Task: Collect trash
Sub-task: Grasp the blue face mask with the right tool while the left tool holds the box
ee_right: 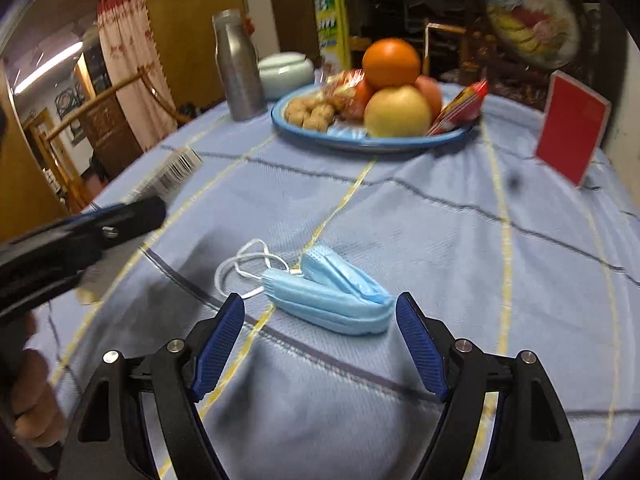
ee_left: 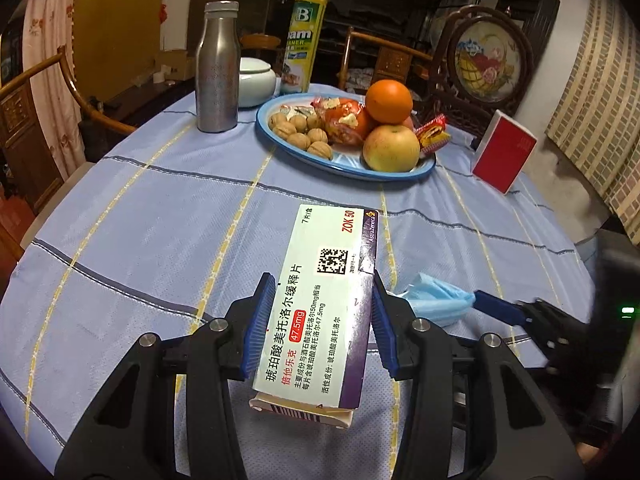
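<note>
My left gripper [ee_left: 320, 284] is shut on a white and purple medicine box [ee_left: 320, 300] and holds it above the blue tablecloth. The box end with its barcode shows in the right wrist view [ee_right: 178, 168], held by the left gripper's arm. A crumpled blue face mask [ee_right: 332, 292] with white ear loops lies on the cloth. My right gripper [ee_right: 320, 308] is open, its blue pads either side of the near end of the mask and apart from it. The mask also shows in the left wrist view [ee_left: 436, 300], with the right gripper [ee_left: 496, 306] beside it.
A blue-rimmed plate [ee_left: 344, 166] holds walnuts, sweets, an apple and an orange. A metal bottle [ee_left: 218, 68], a pale lidded jar [ee_left: 258, 80] and a yellow spray can [ee_left: 306, 36] stand behind. A red box [ee_left: 504, 152] stands at the right edge. Wooden chairs ring the table.
</note>
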A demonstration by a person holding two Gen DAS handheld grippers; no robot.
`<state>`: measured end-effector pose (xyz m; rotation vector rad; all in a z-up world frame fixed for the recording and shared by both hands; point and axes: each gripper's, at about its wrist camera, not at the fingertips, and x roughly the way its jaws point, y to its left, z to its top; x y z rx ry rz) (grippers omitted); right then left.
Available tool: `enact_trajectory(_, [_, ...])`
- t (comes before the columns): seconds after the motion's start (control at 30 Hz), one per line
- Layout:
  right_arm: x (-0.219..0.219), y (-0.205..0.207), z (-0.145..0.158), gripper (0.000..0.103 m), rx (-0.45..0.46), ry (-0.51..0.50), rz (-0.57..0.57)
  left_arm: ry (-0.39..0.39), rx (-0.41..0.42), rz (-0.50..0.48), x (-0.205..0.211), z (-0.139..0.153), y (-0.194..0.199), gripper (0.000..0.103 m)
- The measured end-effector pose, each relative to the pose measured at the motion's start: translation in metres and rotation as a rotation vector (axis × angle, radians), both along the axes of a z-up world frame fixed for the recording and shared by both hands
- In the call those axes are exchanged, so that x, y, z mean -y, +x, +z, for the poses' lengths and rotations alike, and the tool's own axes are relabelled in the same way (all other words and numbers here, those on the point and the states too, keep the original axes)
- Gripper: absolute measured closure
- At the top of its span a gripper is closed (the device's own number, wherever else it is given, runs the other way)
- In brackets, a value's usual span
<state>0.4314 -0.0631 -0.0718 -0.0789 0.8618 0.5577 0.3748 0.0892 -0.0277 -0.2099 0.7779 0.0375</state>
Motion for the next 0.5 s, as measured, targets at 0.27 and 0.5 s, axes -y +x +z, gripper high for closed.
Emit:
enact_trajectory(0.27, [0.002, -0.002, -0.006, 0.077, -0.017, 0.026, 0.005, 0.015, 0.007, 0.014, -0.001, 0.001, 0.0, 0.056])
enact_trajectory(0.5, [0.024, -0.038, 0.007, 0.078, 0.044, 0.018, -0.024, 0.011, -0.014, -0.007, 0.002, -0.003, 0.002, 0.056])
